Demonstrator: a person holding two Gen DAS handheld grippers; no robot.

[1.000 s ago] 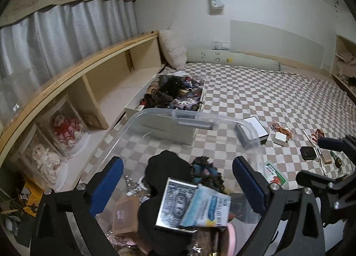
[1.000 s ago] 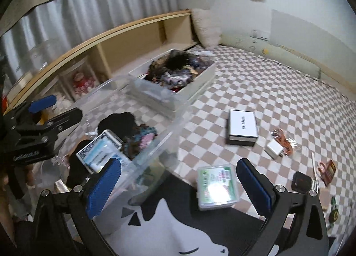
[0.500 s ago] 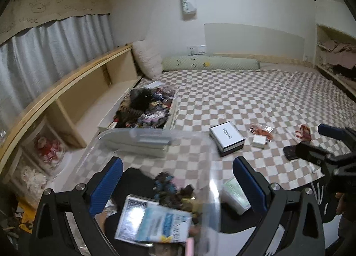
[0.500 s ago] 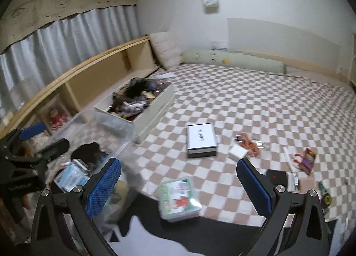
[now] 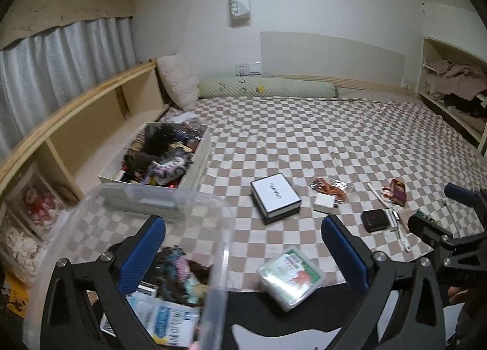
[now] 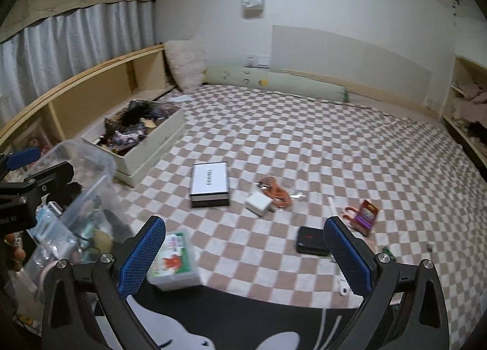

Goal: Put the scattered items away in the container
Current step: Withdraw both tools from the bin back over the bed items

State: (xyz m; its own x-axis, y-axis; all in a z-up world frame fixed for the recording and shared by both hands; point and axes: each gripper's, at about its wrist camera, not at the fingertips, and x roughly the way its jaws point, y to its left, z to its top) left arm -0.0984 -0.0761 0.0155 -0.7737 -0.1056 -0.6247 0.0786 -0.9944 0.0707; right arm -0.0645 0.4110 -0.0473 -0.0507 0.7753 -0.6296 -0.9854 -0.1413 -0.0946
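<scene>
A clear plastic bin (image 5: pixel 170 198) (image 6: pixel 91 164) with several items inside sits at the near left. Scattered on the checked bedspread are a green-labelled clear box (image 5: pixel 290 277) (image 6: pixel 175 258), a white and black Chanel box (image 5: pixel 275 196) (image 6: pixel 210 182), a white charger (image 5: pixel 324 202) (image 6: pixel 258 204) with an orange cable (image 6: pixel 274 188), a black case (image 5: pixel 376 220) (image 6: pixel 312 240) and a red packet (image 6: pixel 366 213). My left gripper (image 5: pixel 243 252) is open and empty, above the bin's right edge. My right gripper (image 6: pixel 245 254) is open and empty, above the bedspread near the green-labelled box.
A white drawer (image 5: pixel 201 161) (image 6: pixel 158 140) full of dark clutter lies beyond the bin. A wooden shelf unit (image 5: pixel 91 112) runs along the left. A black and white mat (image 6: pixel 243 319) covers the near edge. Pillows lie at the back wall.
Both grippers have swung right and lifted away from the bin; the scattered items on the bedspread now sit more central. Both stay open and empty.
</scene>
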